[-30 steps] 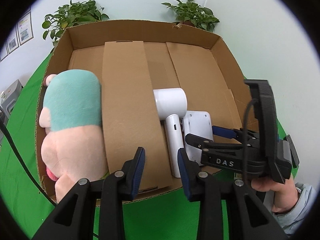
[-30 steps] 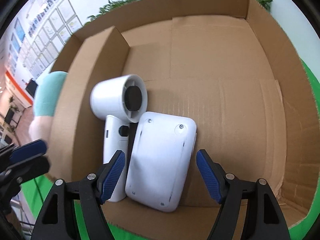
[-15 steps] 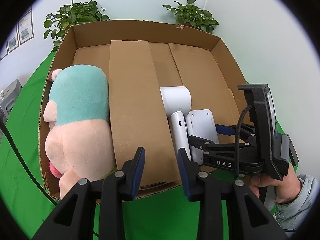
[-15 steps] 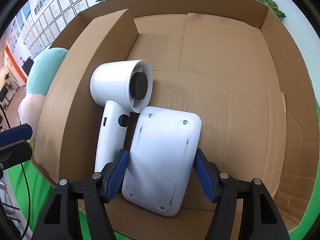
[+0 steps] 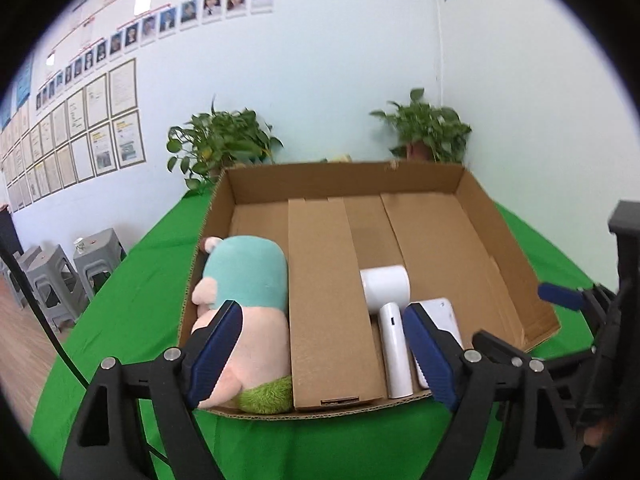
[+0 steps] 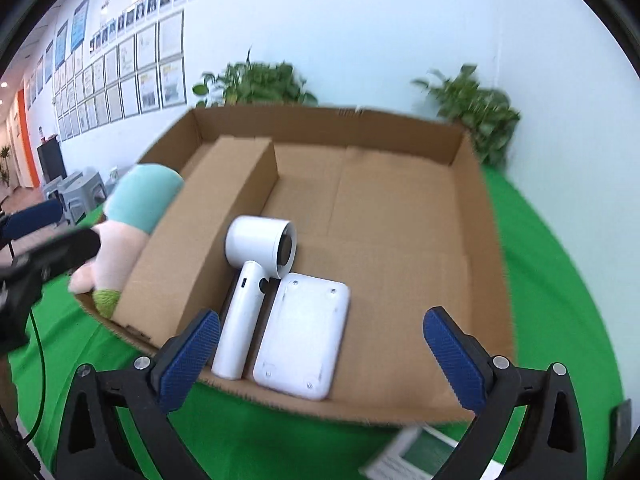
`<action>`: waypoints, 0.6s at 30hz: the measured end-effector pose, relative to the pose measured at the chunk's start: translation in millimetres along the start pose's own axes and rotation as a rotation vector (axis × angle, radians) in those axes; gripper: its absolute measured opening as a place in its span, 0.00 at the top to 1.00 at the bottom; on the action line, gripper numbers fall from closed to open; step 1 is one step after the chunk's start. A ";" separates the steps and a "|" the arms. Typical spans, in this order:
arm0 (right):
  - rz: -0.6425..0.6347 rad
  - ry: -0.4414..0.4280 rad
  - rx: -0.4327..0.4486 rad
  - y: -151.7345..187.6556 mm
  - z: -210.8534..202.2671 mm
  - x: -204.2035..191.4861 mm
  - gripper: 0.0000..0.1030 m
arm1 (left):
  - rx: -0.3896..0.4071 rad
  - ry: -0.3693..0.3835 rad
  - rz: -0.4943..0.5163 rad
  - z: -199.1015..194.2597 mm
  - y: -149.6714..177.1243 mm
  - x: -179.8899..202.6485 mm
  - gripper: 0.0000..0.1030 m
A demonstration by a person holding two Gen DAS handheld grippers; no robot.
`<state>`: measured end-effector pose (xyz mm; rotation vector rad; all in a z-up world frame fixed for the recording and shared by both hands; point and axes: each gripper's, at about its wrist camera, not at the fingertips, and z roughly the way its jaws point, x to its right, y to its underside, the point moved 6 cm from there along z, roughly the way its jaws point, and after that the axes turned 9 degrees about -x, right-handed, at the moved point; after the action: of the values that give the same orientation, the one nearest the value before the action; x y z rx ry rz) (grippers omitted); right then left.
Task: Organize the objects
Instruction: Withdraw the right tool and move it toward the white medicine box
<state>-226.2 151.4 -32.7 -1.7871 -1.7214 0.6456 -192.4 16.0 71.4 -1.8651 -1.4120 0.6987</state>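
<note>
Tongs [image 6: 320,344] apart over glossy white, perhaps plastic, hair dryer [image 6: 256,276].

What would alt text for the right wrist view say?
An open cardboard box on green cloth holds a white hair dryer beside a flat white device, a plush toy behind a divider. The right gripper is open, holding nothing.

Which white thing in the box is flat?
The rounded white slab, lying flat nearest the box's front edge. The white hair dryer beside it has a round barrel and a long handle.

Both hand-held grippers [image 6: 320,352] newly wider, raised.
</note>
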 end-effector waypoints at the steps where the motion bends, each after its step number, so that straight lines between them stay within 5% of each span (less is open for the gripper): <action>1: 0.001 0.003 0.010 3.6 -11.9 -4.1 0.00 | 0.012 -0.004 -0.008 -6.3 0.1 -0.4 0.20; 10: 0.008 0.019 0.117 22.7 -111.9 10.9 0.00 | 0.063 -0.080 -0.001 -41.6 1.0 2.0 0.20; 18: 0.030 -0.009 0.135 32.6 -139.8 9.8 0.00 | 0.062 -0.074 -0.036 -51.4 10.5 8.0 0.20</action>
<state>-105.8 151.1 46.0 -1.7222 -1.6194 0.7644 -145.1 11.5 94.9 -1.7785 -1.4505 0.7912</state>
